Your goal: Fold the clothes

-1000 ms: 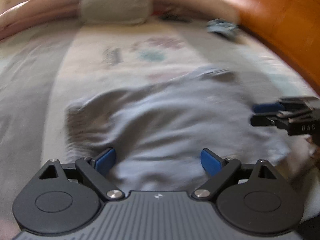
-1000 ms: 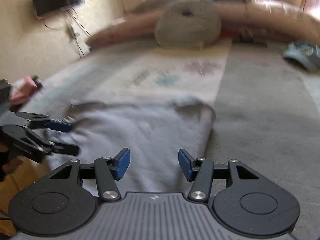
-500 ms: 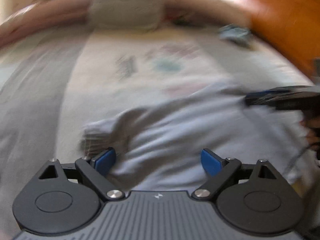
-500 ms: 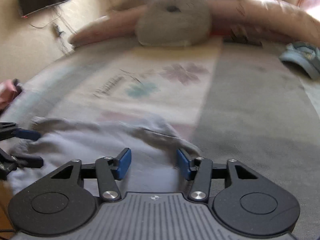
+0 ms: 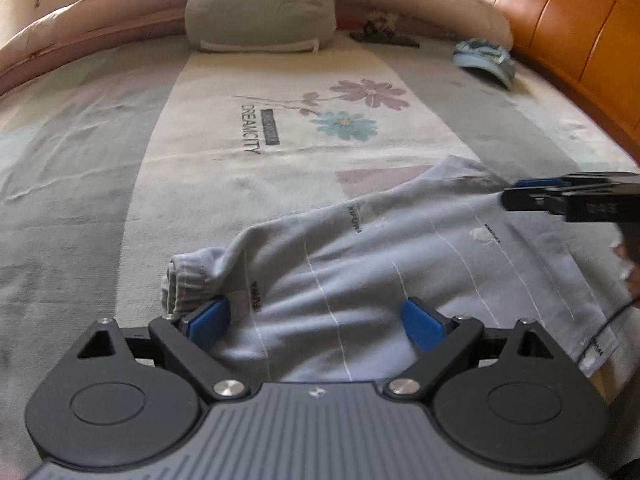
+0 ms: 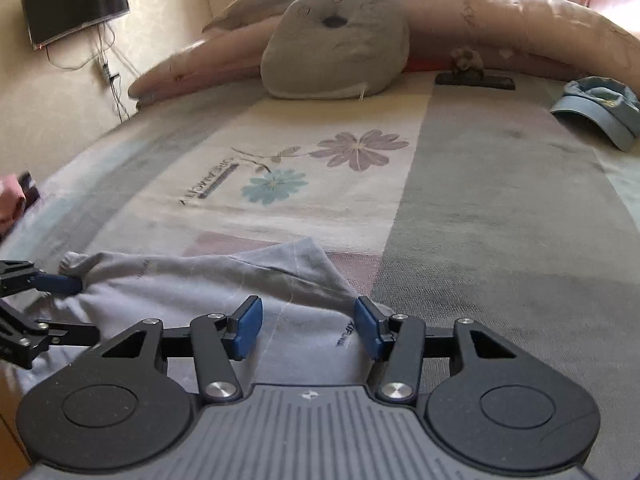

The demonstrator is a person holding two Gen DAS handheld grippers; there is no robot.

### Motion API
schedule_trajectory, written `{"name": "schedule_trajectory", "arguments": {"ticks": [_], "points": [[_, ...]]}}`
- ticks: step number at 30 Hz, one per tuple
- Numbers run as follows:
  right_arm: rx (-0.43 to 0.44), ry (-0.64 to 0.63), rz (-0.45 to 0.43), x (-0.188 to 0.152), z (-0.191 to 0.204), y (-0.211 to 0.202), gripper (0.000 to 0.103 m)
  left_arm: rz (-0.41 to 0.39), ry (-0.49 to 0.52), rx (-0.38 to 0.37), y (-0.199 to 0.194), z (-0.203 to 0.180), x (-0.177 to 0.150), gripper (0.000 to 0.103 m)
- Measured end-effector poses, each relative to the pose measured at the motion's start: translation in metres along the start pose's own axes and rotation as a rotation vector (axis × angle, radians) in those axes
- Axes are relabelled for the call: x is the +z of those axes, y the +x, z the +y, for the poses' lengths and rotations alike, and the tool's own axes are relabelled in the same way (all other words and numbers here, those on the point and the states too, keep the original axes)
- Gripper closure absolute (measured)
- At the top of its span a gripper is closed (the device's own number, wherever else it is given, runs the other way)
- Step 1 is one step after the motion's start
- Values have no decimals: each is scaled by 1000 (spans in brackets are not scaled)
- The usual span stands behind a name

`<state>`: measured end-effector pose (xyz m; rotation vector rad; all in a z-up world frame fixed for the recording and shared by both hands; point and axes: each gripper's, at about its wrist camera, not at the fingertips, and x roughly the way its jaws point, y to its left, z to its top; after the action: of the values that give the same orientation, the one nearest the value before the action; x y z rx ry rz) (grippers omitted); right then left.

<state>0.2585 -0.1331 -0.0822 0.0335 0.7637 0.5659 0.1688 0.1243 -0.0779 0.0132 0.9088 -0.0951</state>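
A pale grey-blue garment [image 5: 400, 264] with thin white lines lies spread on the bed; its ribbed cuff [image 5: 188, 280] points left. My left gripper [image 5: 316, 318] hovers open over the cloth beside that cuff, nothing pinched. In the right wrist view the garment [image 6: 192, 284] shows a folded corner under my right gripper [image 6: 308, 328]; its jaws are opening and the pads do not press the cloth. The right gripper [image 5: 516, 192] also shows at the garment's far right edge, and the left gripper [image 6: 60, 308] at its left end.
The bedsheet [image 5: 280, 80] has a flower print. A grey plush pillow [image 6: 336, 48] and a pink rolled quilt [image 6: 520, 20] lie at the far end. A blue cap [image 6: 600, 108] sits far right. An orange wooden panel [image 5: 560, 32] borders the right side.
Both views have gone from blurred to sharp. The garment now lies lower and more to the right in the left wrist view, cuff showing. The right gripper has moved up to the far right corner.
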Motion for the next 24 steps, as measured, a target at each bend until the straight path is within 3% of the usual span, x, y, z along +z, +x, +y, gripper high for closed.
{"name": "schedule_trajectory", "arguments": {"ticks": [9, 18, 24], "points": [[-4, -61, -37, -22, 37, -65, 22, 12, 62, 2, -28, -39, -9, 10], [35, -111, 60, -62, 66, -60, 15, 77, 10, 13, -24, -53, -40, 9], [21, -113, 88, -82, 69, -61, 8, 74, 20, 31, -36, -60, -50, 8]]}}
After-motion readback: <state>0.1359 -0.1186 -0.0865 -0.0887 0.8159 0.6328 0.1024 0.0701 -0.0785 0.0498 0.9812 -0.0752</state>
